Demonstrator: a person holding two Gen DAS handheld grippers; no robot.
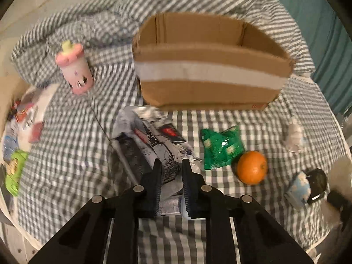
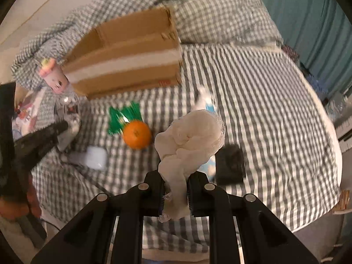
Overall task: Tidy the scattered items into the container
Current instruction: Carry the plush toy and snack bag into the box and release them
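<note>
An open cardboard box [image 1: 206, 72] with a white tape band sits on the checked bed; it also shows in the right wrist view [image 2: 132, 59]. My left gripper [image 1: 170, 165] is shut on a grey printed foil bag [image 1: 151, 140], held just in front of the box. My right gripper [image 2: 176, 180] is shut on a cream bundled cloth [image 2: 191, 136], raised above the bed. An orange [image 1: 252, 167] and a green packet [image 1: 222, 147] lie between the grippers; both show in the right wrist view, orange [image 2: 136, 134] and packet [image 2: 123, 118].
A pink plush cup [image 1: 74, 70] lies left of the box. Snack packets [image 1: 19, 132] lie at the left bed edge. A black pouch [image 2: 230, 165], a blue-white item [image 2: 210, 103] and a white case [image 2: 95, 156] lie on the bed. A teal curtain [image 2: 308, 11] hangs right.
</note>
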